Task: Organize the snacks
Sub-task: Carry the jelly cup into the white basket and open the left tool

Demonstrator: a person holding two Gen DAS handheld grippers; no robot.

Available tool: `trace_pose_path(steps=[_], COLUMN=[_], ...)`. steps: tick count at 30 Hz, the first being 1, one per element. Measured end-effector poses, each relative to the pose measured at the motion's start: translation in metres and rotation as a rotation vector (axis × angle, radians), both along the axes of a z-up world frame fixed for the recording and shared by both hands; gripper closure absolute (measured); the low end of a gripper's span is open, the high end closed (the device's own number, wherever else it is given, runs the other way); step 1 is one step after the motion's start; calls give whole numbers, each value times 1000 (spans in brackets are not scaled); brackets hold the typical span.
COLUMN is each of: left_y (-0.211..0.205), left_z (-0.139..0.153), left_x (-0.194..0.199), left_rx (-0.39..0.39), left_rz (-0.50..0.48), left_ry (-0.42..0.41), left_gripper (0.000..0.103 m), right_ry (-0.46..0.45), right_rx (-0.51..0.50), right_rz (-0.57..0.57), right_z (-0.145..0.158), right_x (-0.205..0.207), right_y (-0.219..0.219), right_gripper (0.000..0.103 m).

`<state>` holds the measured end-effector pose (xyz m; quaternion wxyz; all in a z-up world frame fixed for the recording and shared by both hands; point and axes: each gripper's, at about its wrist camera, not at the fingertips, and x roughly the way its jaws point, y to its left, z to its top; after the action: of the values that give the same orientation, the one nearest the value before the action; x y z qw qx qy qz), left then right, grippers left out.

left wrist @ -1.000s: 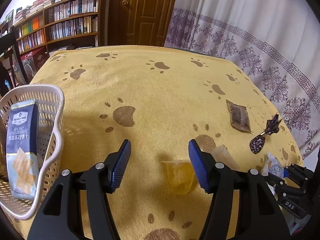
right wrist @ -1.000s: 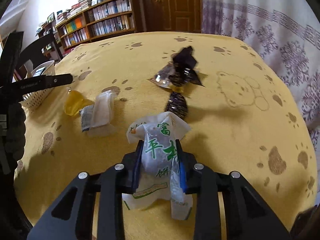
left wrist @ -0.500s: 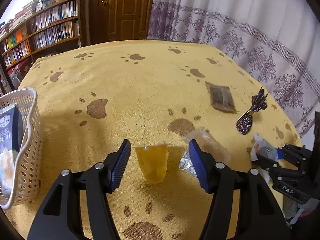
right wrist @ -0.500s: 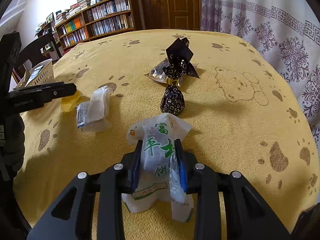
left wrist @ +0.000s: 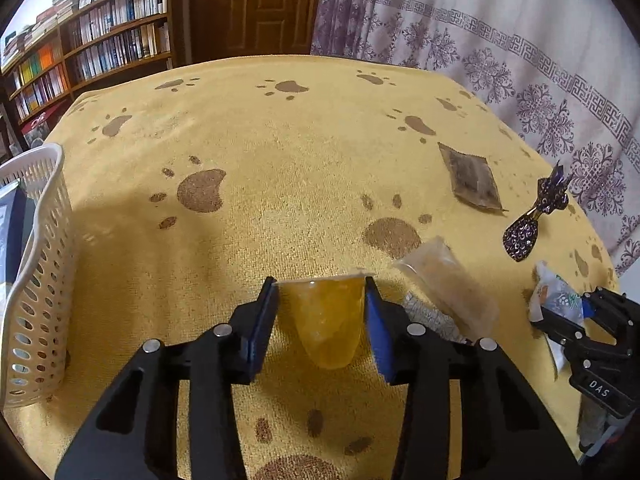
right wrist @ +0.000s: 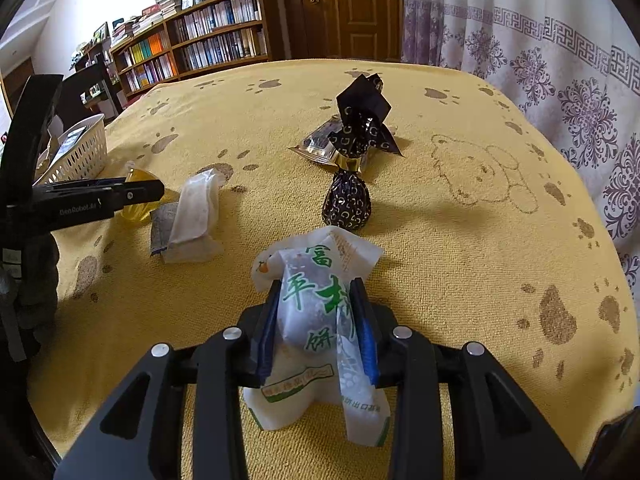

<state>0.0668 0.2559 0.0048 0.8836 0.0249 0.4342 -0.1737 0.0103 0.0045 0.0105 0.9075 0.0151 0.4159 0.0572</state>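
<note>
Down low over the yellow paw-print cloth that covers the counter, the left gripper has its two blue pads against either side of a clear jelly cup filled with amber jelly. The cup lies on its side on the cloth, its wide rim pointing away from the camera and its narrow base toward it. From the right wrist view the same cup shows only partly behind the left gripper.

Just beside the cup, on its right, lies a see-through packet with a pale, crumbly filling. Farther out on the cloth are a flat brown sachet and a dark twisted candy, well apart from the cup. At the left edge stands a white perforated basket holding a blue cracker box.

The right gripper is closed narrowly on a white pastry bag printed with green characters, the bag squeezed between the pads and sticking out above and below them. Ahead of it the dark candy stands on the cloth, with a black wrapped sweet and a silvery sachet behind it. To the left lies the see-through packet, and the basket sits far off at the cloth's edge.
</note>
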Motion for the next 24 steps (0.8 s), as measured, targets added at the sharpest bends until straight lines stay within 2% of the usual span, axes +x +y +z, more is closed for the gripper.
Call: trace_pose_path(steps=[4,7,17,24], left_y=[4,10,26,50], left_z=[10,21,44,67], left_x=[-2,-5,-10,-14], left_rx=[-10,-24,-42,-37], left_rz=[14,33,84,176], left_ry=[-31,-61,-121,-188], left_gripper=[61,66,66,66], right_ry=[-3,-3,-5,-7], right_rx=[-8,-9,-13,-21], right_rz=[2,2,1,0], right_z=[0,0,1,2], right_x=[0,-1,-1,-1], right_y=[2,2,2,4], right_gripper=[69,69,69,69])
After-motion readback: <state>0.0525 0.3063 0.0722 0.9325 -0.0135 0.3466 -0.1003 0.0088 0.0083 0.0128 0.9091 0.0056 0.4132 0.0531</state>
